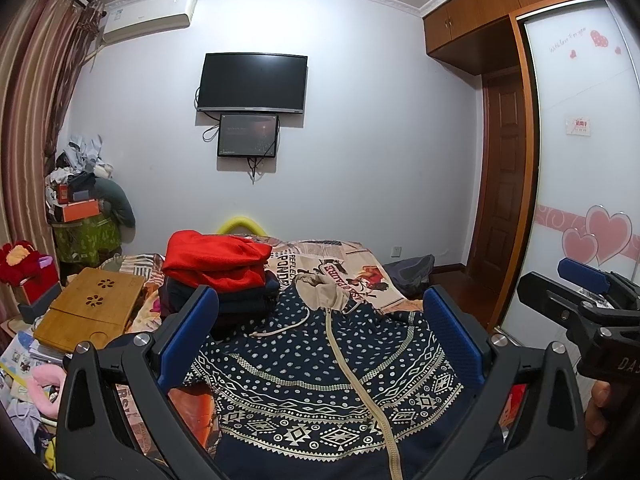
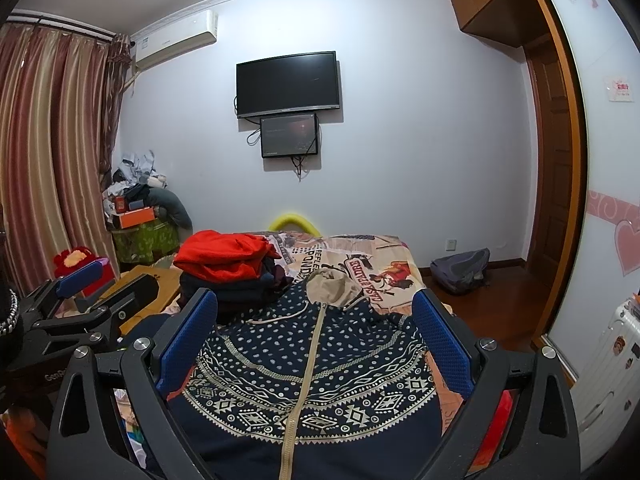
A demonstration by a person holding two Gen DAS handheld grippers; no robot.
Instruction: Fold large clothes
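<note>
A navy hoodie (image 1: 320,368) with cream dots, a geometric band, a cream zipper and a beige hood lies spread flat on the bed, hood pointing away; it also shows in the right wrist view (image 2: 304,368). My left gripper (image 1: 320,332) is open and empty, held above the hoodie's lower half. My right gripper (image 2: 316,332) is open and empty, also above the hoodie. The right gripper shows at the right edge of the left wrist view (image 1: 588,292); the left gripper shows at the left of the right wrist view (image 2: 80,300).
A stack of folded clothes with a red garment (image 1: 218,260) on top sits on the bed left of the hood. A bamboo lap desk (image 1: 92,312) lies at the bed's left. The printed bedsheet (image 1: 352,268) extends beyond. A wardrobe (image 1: 580,140) stands on the right.
</note>
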